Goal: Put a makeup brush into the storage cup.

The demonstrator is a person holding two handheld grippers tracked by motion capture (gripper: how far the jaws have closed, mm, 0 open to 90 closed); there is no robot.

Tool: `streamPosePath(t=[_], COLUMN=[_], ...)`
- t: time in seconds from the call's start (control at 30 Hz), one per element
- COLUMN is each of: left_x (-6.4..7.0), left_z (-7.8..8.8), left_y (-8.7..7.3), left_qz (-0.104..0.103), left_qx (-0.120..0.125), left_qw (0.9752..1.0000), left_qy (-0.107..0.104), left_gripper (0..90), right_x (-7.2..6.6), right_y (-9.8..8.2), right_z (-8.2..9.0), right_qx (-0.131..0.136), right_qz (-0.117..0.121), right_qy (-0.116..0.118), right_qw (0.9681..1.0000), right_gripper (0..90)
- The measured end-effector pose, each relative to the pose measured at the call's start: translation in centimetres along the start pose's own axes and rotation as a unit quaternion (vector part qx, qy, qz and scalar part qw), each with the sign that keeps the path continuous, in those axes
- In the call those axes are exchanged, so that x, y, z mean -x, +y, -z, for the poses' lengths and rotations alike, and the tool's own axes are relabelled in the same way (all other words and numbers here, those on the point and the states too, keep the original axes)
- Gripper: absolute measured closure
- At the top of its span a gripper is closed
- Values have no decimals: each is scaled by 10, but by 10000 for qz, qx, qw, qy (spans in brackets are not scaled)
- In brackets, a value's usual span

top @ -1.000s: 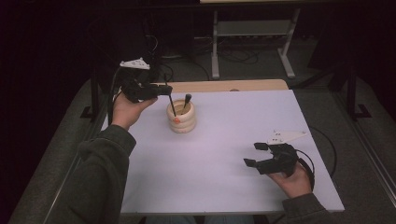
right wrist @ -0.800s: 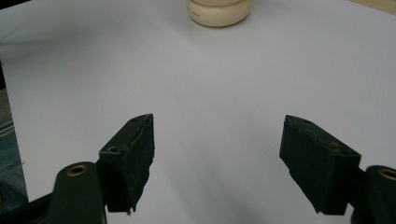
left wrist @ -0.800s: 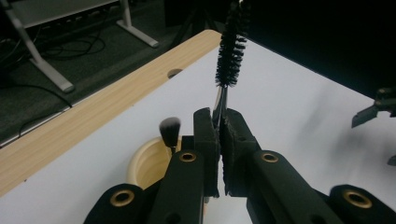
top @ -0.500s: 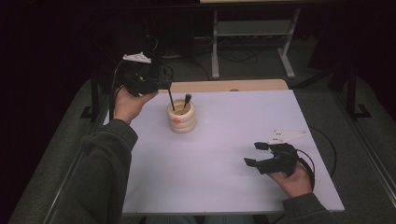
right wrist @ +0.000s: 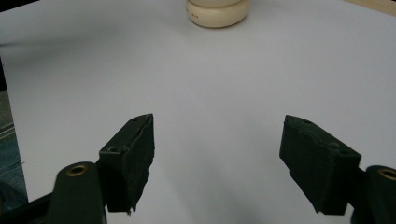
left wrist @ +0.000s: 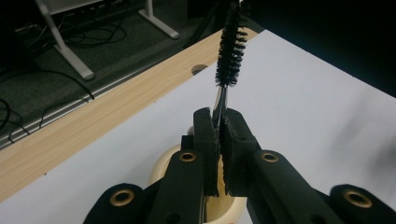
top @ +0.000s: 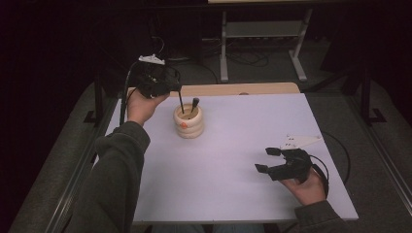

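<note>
So, quick rundown of my setup. I'm working at a white counter [top: 233, 160] with a light wood strip [top: 233, 89] along its far edge, and the room past it is dark: grey floor, a pale metal stand [top: 262, 43] and a mess of cables [left wrist: 70, 37] on the ground beyond my left hand-held gripper [top: 179, 90].

That left hand-held gripper is pressed together on the thin wire stem of a black bottle brush [left wrist: 230, 46]. The stem runs down from its jaws into a cream ribbed pot [top: 188, 121] sitting directly below it, and a second dark-tipped stick [top: 194, 103] leans in the pot just beside the brush.

From the high view the brush is only a skinny dark line. The left gripper view is where you actually see the bristles sticking up past the jaws, plus a round hole [left wrist: 200, 69] in the wood strip. The high view gives you my sleeve and both hands.

My right hand-held gripper [top: 268, 160] hangs just over the near right part of the counter, jaws spread with nothing between them, well apart from the pot. Its own view looks across bare white surface to the pot's base [right wrist: 216, 11] straight ahead.

There's a small orange mark [top: 183, 124] on the pot and tiny print on its base, too small to read.
</note>
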State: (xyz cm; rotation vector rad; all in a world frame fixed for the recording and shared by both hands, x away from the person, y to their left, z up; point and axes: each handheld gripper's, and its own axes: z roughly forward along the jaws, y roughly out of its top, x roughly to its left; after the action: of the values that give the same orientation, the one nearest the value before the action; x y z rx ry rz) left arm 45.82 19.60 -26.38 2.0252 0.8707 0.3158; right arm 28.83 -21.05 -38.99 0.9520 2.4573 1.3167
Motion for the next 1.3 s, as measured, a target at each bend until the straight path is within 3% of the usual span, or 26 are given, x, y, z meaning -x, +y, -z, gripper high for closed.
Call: streamPosePath(t=[0.47,0.83,1.23,1.3], left_x=[-8,-8,-9,-10], left_z=[-8,-18,-26,-27], left_y=[-3,-6,-12,-13], left_qz=[100,207,185,265], left_qx=[-32,-83,-196,-161], left_qw=[9999,9997,9996,9995], left_qy=[86,16,10,14], left_gripper=[858,855,854,853], right_x=[0,-1,-1,0], right_y=[0,0,-1,-1], right_z=[0,2,5,5], right_qx=[17,58,117,121], right_qz=[37,26,-3,15], right_qy=[15,-9,-27,-28], right_qw=[10000,10000,9999,9999], right_gripper=[255,255,255,255])
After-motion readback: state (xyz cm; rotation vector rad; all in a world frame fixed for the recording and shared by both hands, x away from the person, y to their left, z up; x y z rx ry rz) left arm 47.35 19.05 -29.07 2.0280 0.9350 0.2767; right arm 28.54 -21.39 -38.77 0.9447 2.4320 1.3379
